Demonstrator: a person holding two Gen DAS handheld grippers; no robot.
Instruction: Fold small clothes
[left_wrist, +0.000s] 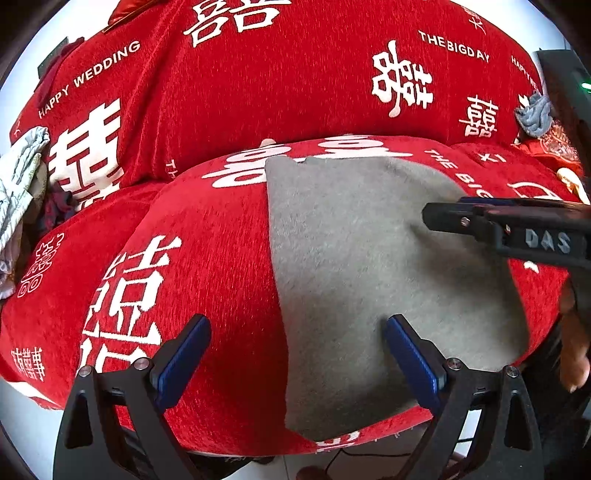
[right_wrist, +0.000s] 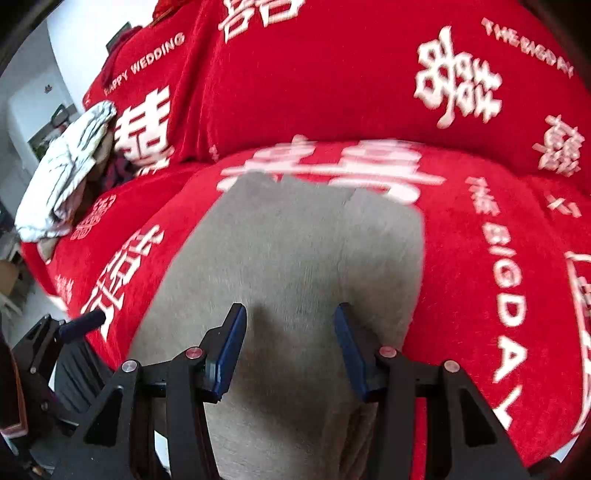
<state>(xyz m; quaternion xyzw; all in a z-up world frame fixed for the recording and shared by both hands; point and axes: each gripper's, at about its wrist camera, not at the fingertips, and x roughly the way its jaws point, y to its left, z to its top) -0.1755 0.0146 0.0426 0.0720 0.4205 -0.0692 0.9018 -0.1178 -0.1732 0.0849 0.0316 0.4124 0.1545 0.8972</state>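
Flat grey felt-like garment (left_wrist: 354, 266) spread on a red chenille sofa cover with white lettering (left_wrist: 221, 92), apparently folded once into a smooth panel with a straight left edge; further folds and the crumpled pale clothes (left_wrist: 18, 184) at the left judged still to do. Left gripper (left_wrist: 297, 354) gaping and empty above the garment's left edge; right gripper (right_wrist: 290, 347) likewise parted, nothing between its blue pads (right_wrist: 232, 350), hovering over the garment's near middle.

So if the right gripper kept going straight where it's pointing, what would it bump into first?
Most likely the grey cloth lying on the red cover. The right gripper points down at it with open fingers, nothing between them, though how far off the cloth is remains unclear.
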